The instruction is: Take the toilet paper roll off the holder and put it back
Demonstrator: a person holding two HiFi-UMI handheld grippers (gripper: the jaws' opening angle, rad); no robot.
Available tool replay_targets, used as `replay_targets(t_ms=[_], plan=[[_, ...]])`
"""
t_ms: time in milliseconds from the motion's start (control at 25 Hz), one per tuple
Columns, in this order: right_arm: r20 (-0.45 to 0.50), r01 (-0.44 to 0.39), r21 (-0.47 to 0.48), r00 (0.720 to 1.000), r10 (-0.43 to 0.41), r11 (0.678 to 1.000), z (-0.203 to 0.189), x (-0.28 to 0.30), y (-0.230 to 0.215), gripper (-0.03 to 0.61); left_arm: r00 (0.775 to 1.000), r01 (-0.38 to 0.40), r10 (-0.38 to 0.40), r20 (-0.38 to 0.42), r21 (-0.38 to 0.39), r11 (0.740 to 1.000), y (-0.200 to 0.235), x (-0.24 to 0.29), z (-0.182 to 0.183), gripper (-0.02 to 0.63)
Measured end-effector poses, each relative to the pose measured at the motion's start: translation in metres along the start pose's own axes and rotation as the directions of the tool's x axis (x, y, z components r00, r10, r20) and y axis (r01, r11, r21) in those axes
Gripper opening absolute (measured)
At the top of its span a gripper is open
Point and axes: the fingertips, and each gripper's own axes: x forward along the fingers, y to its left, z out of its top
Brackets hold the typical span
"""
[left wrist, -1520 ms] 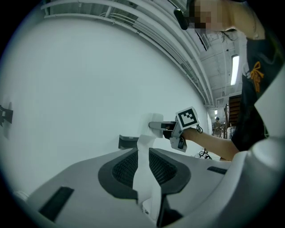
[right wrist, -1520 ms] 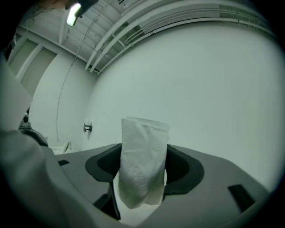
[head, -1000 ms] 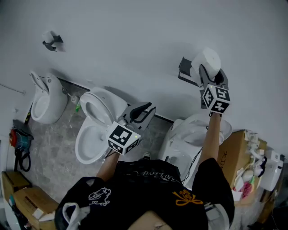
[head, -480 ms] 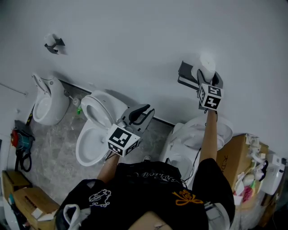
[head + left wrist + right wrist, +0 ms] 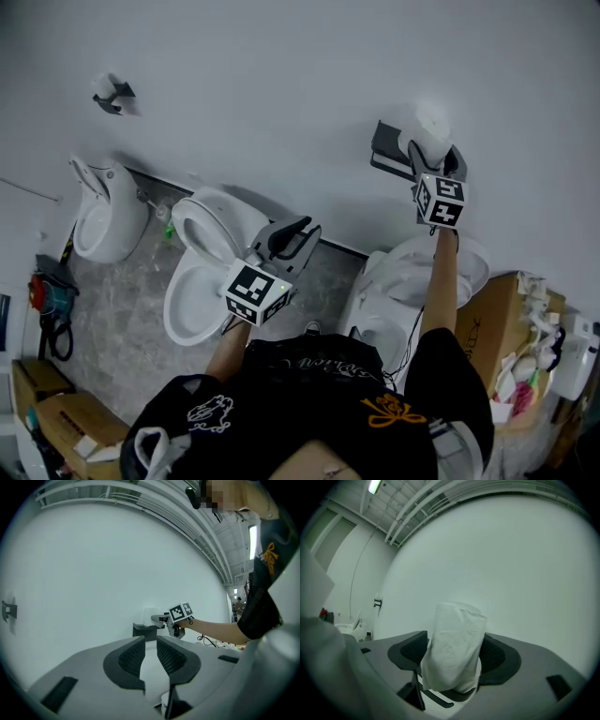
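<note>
The white toilet paper roll point(image 5: 433, 125) stands against the wall at the dark holder point(image 5: 390, 150), up on the right. My right gripper point(image 5: 433, 152) reaches up to it with a jaw on each side. In the right gripper view the roll point(image 5: 454, 644) fills the space between the pads, above a dark curved bar. The right gripper point(image 5: 452, 656) is opening its jaws, and a thin gap shows beside the left pad. My left gripper point(image 5: 292, 234) hangs low over a toilet, its jaws a narrow gap apart and empty; the left gripper view shows the same for the left gripper point(image 5: 150, 641).
A second empty holder point(image 5: 111, 92) is on the wall, far left. Below it stand a white urinal point(image 5: 103, 220), a toilet point(image 5: 211, 267) and another toilet point(image 5: 412, 281) under my right arm. Cardboard boxes point(image 5: 487, 328) with clutter sit at the right, more boxes point(image 5: 56, 412) at the lower left.
The right gripper has moved in closer to the wall holder with the roll between its jaws. The left gripper has stayed about where it was.
</note>
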Motion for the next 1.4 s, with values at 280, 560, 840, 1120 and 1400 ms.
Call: replay_targets(t_ms=[280,560,840,1120,1400], plan=[[0.029,-0.001,0.028,1.000,0.000,1.000,0.011,-0.037,0.010,0.330,0.999,0.036,-0.036,-0.014,0.002,0.999,-0.011,-0.004,-0.004,0.074],[0.064,-0.025,0.114,0.998,0.017,0.993,0.012,-0.093,0.042,0.328,0.997,0.071,-0.071,-0.026,0.000,0.997,-0.021,-0.019,-0.013,0.074],[0.064,-0.060,0.160,0.997,0.050,0.985,0.002,-0.150,0.099,0.324,0.994,0.104,-0.104,-0.020,-0.005,0.995,-0.033,-0.050,-0.019,0.074],[0.050,-0.060,0.239,0.998,0.050,0.969,-0.013,-0.200,0.155,0.284,0.993,0.119,-0.119,-0.024,-0.009,0.993,-0.042,-0.093,-0.028,0.074],[0.025,-0.065,0.306,0.998,0.060,0.950,-0.031,-0.254,0.213,0.223,0.991,0.127,-0.127,-0.037,-0.013,0.992,-0.054,-0.140,-0.040,0.074]])
